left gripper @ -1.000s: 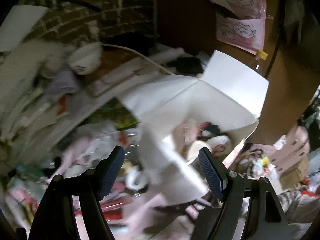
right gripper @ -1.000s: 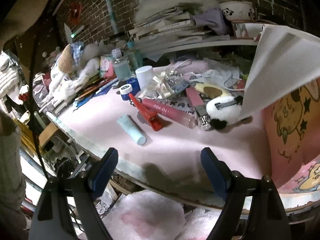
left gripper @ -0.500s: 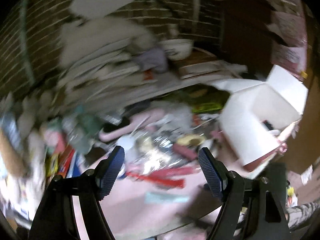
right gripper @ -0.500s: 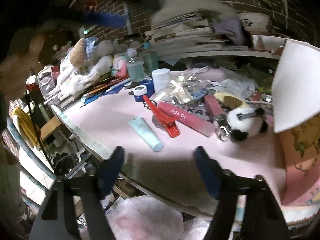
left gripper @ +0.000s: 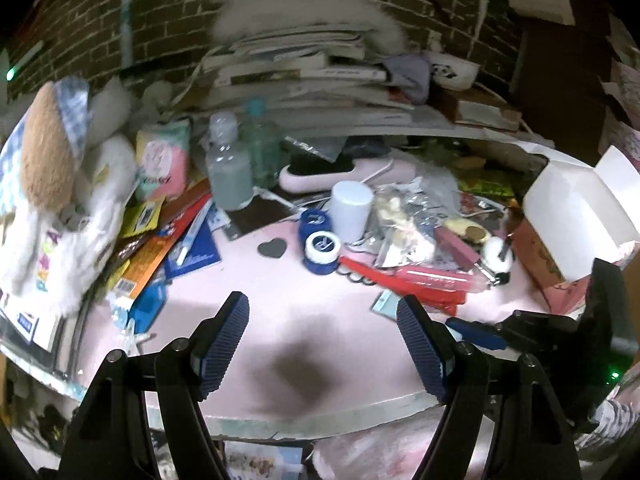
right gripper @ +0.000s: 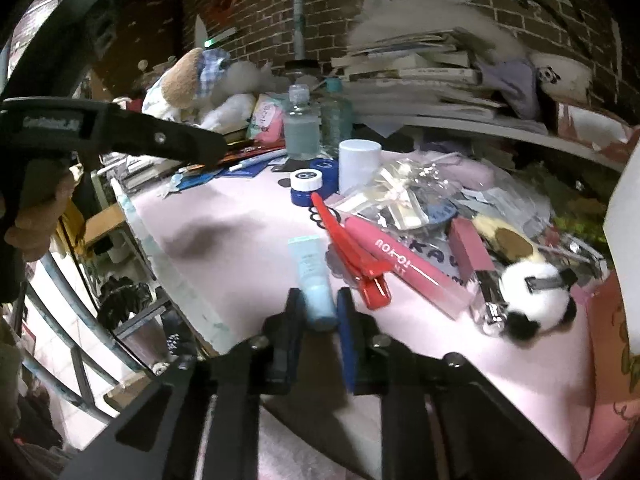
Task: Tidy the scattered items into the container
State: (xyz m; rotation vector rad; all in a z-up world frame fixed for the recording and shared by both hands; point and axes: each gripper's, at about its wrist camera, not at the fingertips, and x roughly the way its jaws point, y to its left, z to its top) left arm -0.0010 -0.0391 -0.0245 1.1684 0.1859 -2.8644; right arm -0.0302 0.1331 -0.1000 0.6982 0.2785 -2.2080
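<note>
My right gripper [right gripper: 318, 312] is shut on the cap end of a pale blue tube [right gripper: 314, 276] that lies on the pink table [right gripper: 240, 252]. Beside it lie a red clip [right gripper: 352, 248], a pink "TO YOU" box [right gripper: 404, 268] and a panda plush [right gripper: 532, 296]. My left gripper [left gripper: 322, 332] is open and empty above the pink table's front [left gripper: 280, 292]. The white box container [left gripper: 576, 208] stands at the right in the left wrist view. The right gripper [left gripper: 476, 332] shows there too, over the tube [left gripper: 386, 304].
A white cup [left gripper: 352, 210], blue tape rolls [left gripper: 320, 246], clear bottles [left gripper: 230, 172], a plush dog [left gripper: 48, 152], packets [left gripper: 160, 160] and stacked books [left gripper: 304, 68] crowd the back. The table's front edge [left gripper: 300, 424] runs below my left fingers.
The left gripper has swung left, away from the white box, to face the table. The right gripper has moved forward and shut on the blue tube.
</note>
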